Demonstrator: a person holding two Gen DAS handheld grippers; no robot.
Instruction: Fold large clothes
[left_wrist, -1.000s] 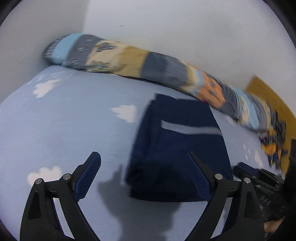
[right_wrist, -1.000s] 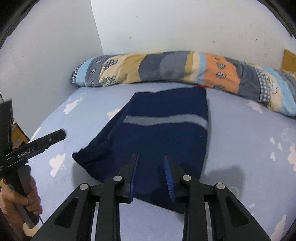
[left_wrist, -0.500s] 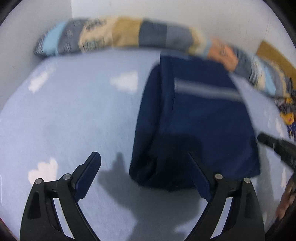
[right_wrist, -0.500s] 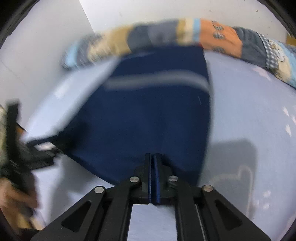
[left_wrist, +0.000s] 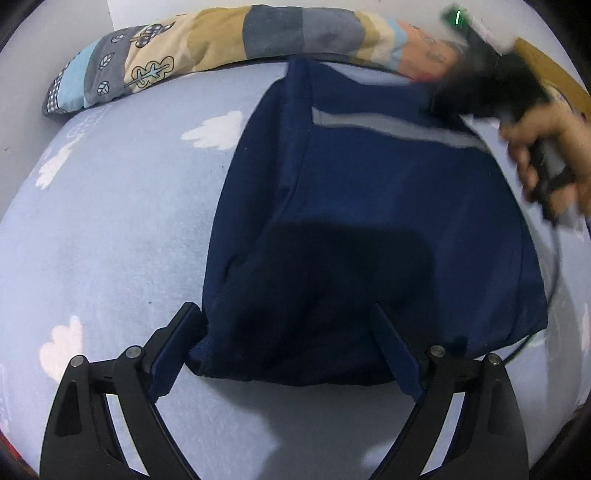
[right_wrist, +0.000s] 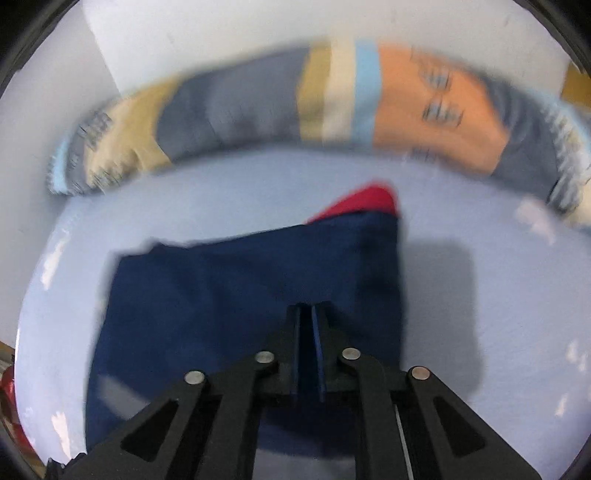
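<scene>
The navy garment (left_wrist: 369, 229) is lying on the bed (left_wrist: 110, 229), partly folded into a rough rectangle, with a pale grey stripe (left_wrist: 391, 127) running across its far part and a thick fold along its left side. In the right wrist view a bit of red lining (right_wrist: 364, 203) is peeking out at the far corner. It seems to be lying lengthwise toward the patchwork bolster (left_wrist: 207, 48) so that the near hem can be carried over to the far edge in one fold.

The left gripper (left_wrist: 284, 347) is sitting low at the near hem, its jaws spread wide, one finger just outside the garment's near-left corner and the other resting on or just over the cloth further right. It is gripping nothing; it looks to be bracketing the hem ready to pinch or to pin it down.

The right gripper (right_wrist: 307, 321) is showing its jaws nearly together, only a thin slit between the pads, over the navy cloth. The view is blurred, so I cannot tell whether a layer of cloth is caught in that slit. In the left wrist view the person's right hand (left_wrist: 546, 147) is holding that tool above the garment's far-right side, also blurred.

The bolster is lying against the wall, beyond the garment.
</scene>
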